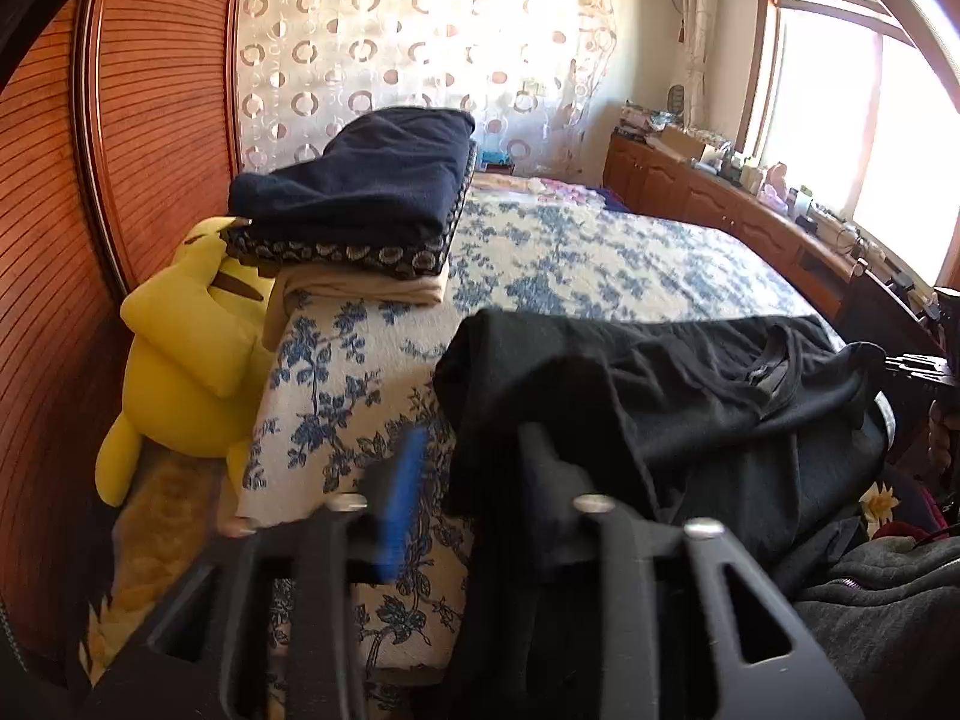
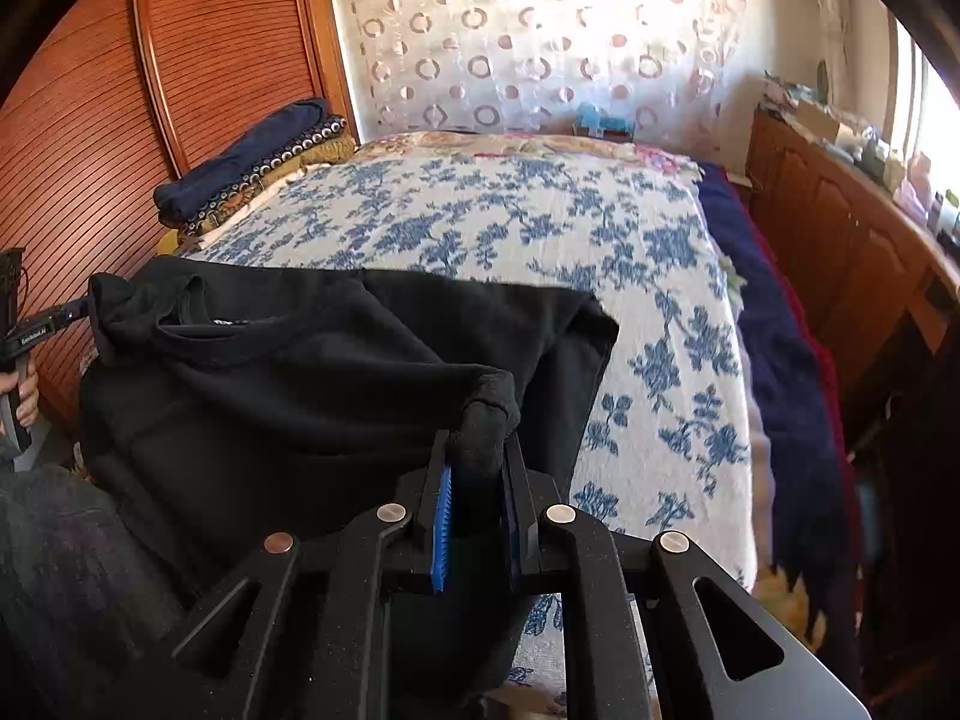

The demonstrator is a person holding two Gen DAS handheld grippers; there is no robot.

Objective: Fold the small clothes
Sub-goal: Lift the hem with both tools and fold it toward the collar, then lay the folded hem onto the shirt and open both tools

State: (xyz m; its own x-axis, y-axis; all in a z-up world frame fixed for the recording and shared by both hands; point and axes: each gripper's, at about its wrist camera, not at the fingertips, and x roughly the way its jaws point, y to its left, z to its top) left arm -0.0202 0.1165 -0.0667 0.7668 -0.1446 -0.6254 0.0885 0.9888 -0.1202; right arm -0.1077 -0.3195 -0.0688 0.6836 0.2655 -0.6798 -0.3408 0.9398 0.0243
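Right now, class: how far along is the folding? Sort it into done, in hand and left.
Done: a folded stack sits at the bed's far corner. In hand: the black top, the right gripper pinching one bunched corner, the left gripper's fingers parted at its other end. Left: every fold of this top; it lies rumpled.

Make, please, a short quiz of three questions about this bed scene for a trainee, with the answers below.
1. True or false: the right gripper is shut on a bunch of the black garment.
2. What lies on top of the folded pile at the far corner of the bed? A. navy cloth B. red pillow C. open book
3. Which toy sits between the bed and the wooden wardrobe?
Key: 1 true; 2 A; 3 the yellow plush toy.
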